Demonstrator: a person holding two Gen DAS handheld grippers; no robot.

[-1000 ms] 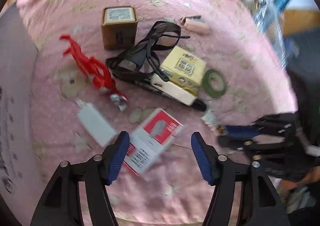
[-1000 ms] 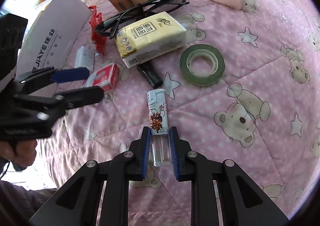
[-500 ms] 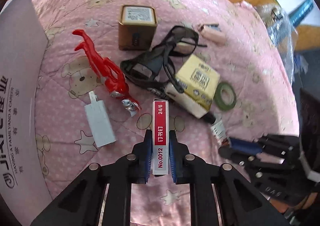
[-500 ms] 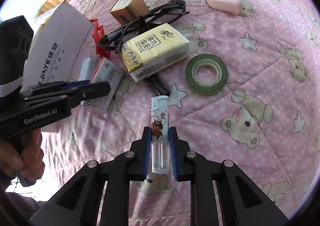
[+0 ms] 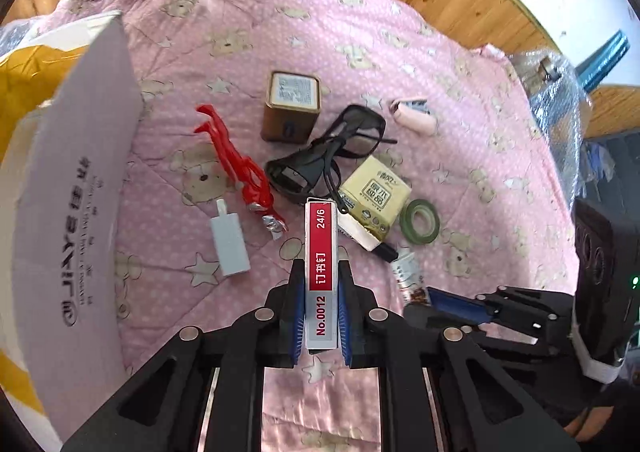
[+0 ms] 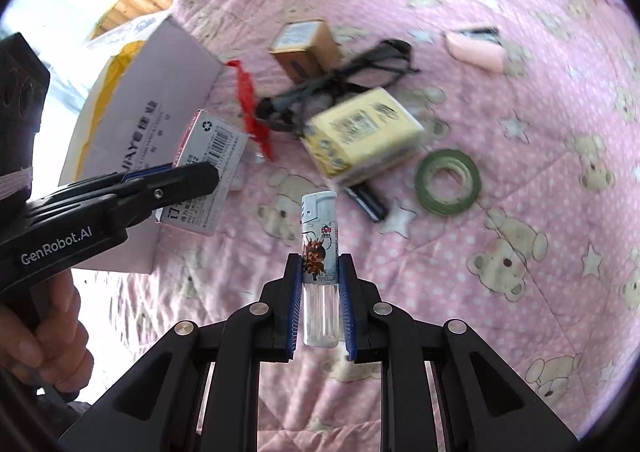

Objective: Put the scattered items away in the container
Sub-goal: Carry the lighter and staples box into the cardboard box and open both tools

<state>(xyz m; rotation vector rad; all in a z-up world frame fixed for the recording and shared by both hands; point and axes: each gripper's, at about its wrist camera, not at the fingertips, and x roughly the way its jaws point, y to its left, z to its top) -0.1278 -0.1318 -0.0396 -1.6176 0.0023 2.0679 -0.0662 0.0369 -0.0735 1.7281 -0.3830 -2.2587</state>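
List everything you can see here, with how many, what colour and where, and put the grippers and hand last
staple box: 1, red and white, held off the quilt in left gripper
lighter: 1, white with clear base, in right gripper
cardboard box: 1, white outside, yellow inside, left edge of quilt
brown carton: 1, far middle
red clip: 1, left of glasses
glasses: 1, black, centre
tissue pack: 1, yellow, right of glasses
tape roll: 1, green, right of tissues
white adapter: 1, near left
pink stapler: 1, far right
black pen: 1, under tissues
quilt: 1, pink
left gripper: shut
right gripper: shut
hand: 1, holding left gripper
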